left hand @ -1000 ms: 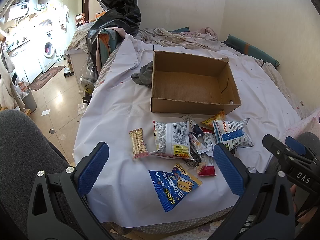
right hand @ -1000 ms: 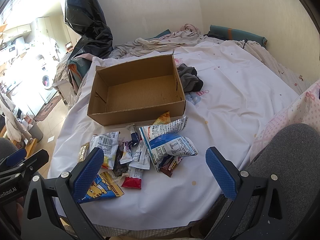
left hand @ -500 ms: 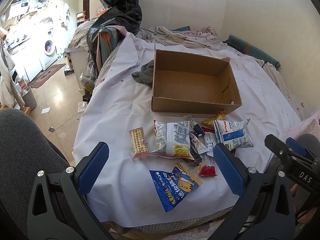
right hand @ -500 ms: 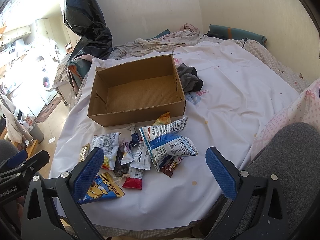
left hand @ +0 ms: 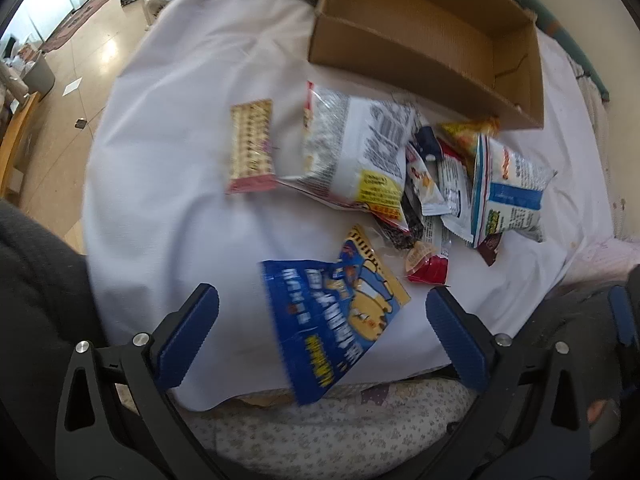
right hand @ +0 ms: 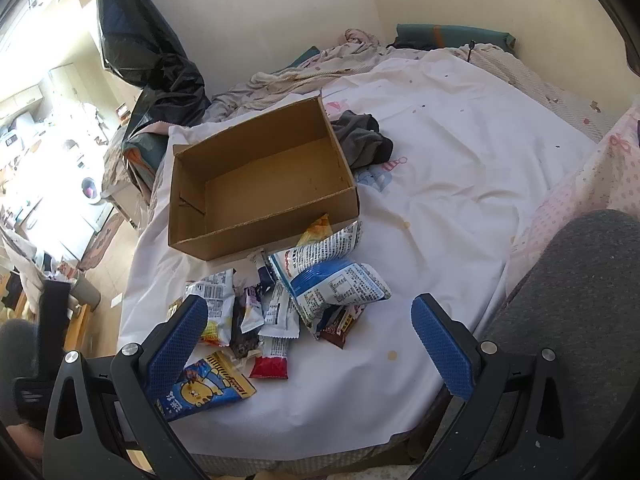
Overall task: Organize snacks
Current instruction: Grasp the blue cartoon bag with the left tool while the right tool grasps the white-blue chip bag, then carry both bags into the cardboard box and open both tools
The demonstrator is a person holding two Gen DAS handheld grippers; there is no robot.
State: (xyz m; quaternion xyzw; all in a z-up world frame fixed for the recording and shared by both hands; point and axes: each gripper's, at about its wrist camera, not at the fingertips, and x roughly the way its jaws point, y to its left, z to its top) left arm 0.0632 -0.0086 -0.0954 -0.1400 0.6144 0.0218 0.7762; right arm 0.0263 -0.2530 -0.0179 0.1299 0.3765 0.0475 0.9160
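Note:
An open, empty cardboard box sits on a white sheet. Several snack packets lie in front of it: a blue cartoon bag, a white and grey bag, a wafer bar, a blue and white bag and a small red sachet. My left gripper is open and empty, with the blue bag between its fingers, just above the bag. My right gripper is open and empty above the near edge of the pile.
A dark grey cloth lies beside the box. Black plastic bags stand at the bed's far left. Crumpled bedding lies behind the box. The bed edge is close below both grippers. A tiled floor lies left.
My left gripper has dropped forward and down toward the blue cartoon bag, which now lies between its fingers; its view is blurred. My right gripper has barely moved.

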